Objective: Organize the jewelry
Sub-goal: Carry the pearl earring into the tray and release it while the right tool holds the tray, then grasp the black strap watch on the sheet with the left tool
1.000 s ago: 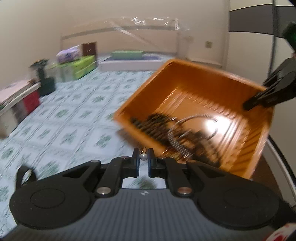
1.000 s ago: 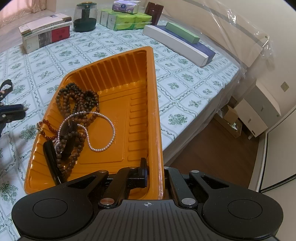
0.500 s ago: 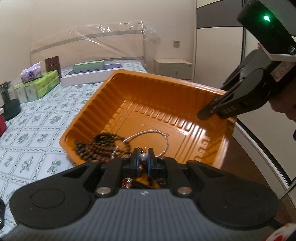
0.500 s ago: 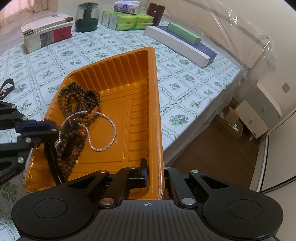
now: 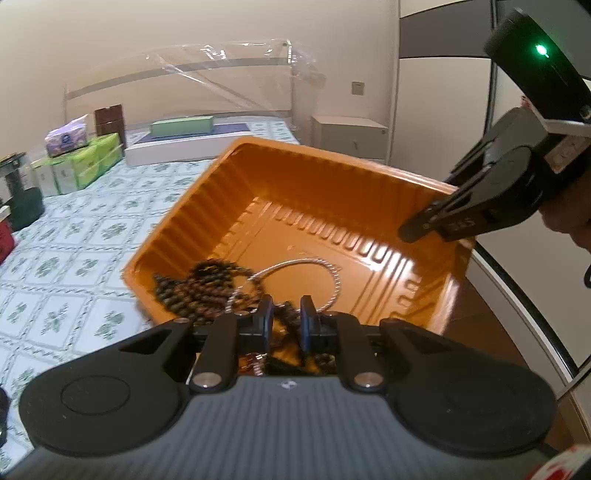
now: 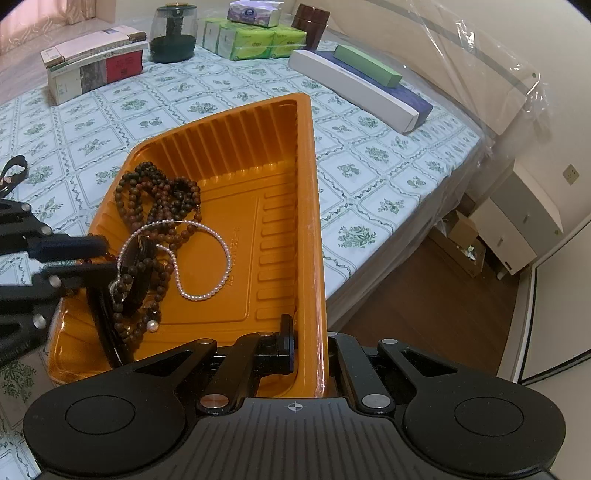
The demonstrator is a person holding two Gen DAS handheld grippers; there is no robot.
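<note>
An orange plastic tray point(image 6: 266, 177) is held tilted above the bed, also seen in the left wrist view point(image 5: 332, 192). My right gripper point(image 6: 308, 349) is shut on the tray's near rim. In the tray lie brown bead strands point(image 6: 159, 195), a white pearl necklace point(image 6: 207, 291) and a small pearl earring point(image 6: 152, 325). My left gripper point(image 5: 286, 325) is open and empty, its fingers point(image 6: 70, 245) over the tray's left end above the beads point(image 5: 199, 288).
The bed has a green floral sheet point(image 6: 369, 155). At its far side stand tissue packs point(image 6: 255, 37), a long white box point(image 6: 351, 92), a red and white box point(image 6: 96, 66) and a dark jar point(image 6: 171, 35). A black strap point(image 6: 13, 173) lies left. Wood floor point(image 6: 424, 302) is right.
My left gripper has opened and let go of the small pearl earring, which now lies in the tray among the beads. The right gripper still holds the tray.
</note>
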